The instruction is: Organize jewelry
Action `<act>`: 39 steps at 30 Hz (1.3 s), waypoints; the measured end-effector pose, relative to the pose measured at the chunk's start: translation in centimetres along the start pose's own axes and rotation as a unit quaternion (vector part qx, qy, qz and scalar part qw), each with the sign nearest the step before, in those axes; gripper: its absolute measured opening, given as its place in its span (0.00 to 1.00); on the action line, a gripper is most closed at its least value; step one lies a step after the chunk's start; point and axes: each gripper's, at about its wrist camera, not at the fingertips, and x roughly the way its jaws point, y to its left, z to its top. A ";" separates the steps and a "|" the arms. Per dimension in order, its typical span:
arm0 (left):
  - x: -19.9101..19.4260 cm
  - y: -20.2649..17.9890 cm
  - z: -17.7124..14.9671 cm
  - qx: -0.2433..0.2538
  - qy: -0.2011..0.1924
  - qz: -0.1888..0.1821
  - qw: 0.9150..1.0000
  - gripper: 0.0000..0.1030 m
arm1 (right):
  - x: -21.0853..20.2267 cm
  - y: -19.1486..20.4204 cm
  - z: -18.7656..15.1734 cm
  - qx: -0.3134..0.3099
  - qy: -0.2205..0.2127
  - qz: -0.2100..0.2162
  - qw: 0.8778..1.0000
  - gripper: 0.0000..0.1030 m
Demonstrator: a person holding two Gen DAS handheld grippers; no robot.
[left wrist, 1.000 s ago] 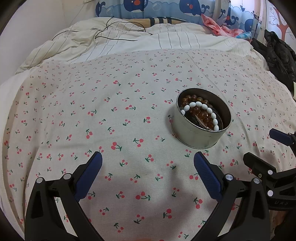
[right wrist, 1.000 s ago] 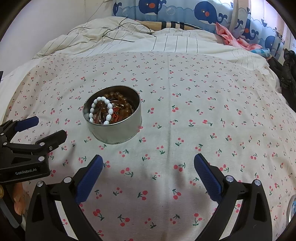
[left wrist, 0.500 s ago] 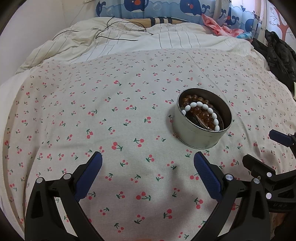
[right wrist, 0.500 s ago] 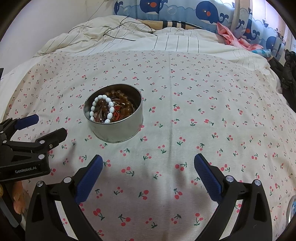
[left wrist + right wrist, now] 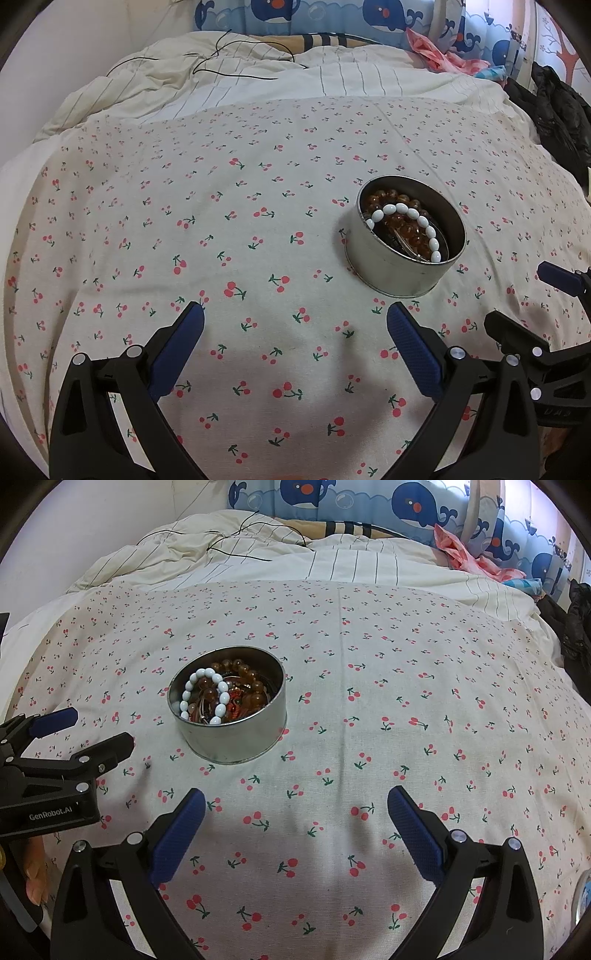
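Fingers of each hand-held gripper (image 5: 295, 325) (image 5: 295, 805) spread wide, holding nothing.

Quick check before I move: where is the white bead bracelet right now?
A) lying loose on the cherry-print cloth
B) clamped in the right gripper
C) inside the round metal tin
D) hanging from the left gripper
C: the white bead bracelet lies on the brown beads inside the round metal tin; both grippers are open and empty.

Both views are taken low over the cherry-print bedsheet (image 5: 258, 229), facing the far whale curtain (image 5: 417, 502). The round tin (image 5: 399, 273) is shared, seen right of centre from the left wrist (left of centre from the right).
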 end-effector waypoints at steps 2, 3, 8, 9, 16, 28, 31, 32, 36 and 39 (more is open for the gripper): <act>0.0 0.0 0.0 0.001 0.000 0.000 1.000 0.93 | 0.0 0.0 0.0 0.000 0.000 0.000 1.000 0.92; 0.0 -0.1 0.0 0.002 0.000 0.000 1.000 0.93 | 0.0 0.0 0.0 0.000 0.000 0.000 1.000 0.92; 0.0 -0.2 0.0 0.004 0.002 -0.001 1.000 0.93 | 0.0 0.0 0.0 -0.001 0.000 0.000 1.000 0.92; 0.0 -0.3 -0.1 0.004 0.001 -0.001 1.000 0.93 | 0.1 0.0 0.0 -0.001 0.000 0.000 1.000 0.92; 0.2 -0.3 -0.1 -0.001 0.007 -0.007 1.000 0.93 | 0.2 0.1 -0.1 -0.003 0.001 0.001 1.000 0.92; 1.0 0.9 -0.3 -0.027 0.021 -0.031 0.999 0.92 | 0.2 0.1 -0.1 -0.001 -0.001 0.001 1.000 0.92; 1.1 0.9 -0.3 -0.029 0.024 -0.028 0.999 0.92 | 0.3 0.3 -0.1 -0.002 -0.001 0.001 1.000 0.92; 1.2 0.9 -0.3 -0.029 0.029 -0.027 0.999 0.92 | 0.3 0.2 0.0 -0.003 -0.001 0.001 1.000 0.92; 1.5 0.8 -0.2 -0.025 0.037 -0.017 0.999 0.92 | 0.2 0.2 0.0 -0.004 0.000 0.001 1.000 0.92; 1.3 0.9 -0.1 -0.025 0.035 -0.016 0.999 0.92 | 0.2 0.2 0.0 -0.004 0.000 0.001 1.000 0.92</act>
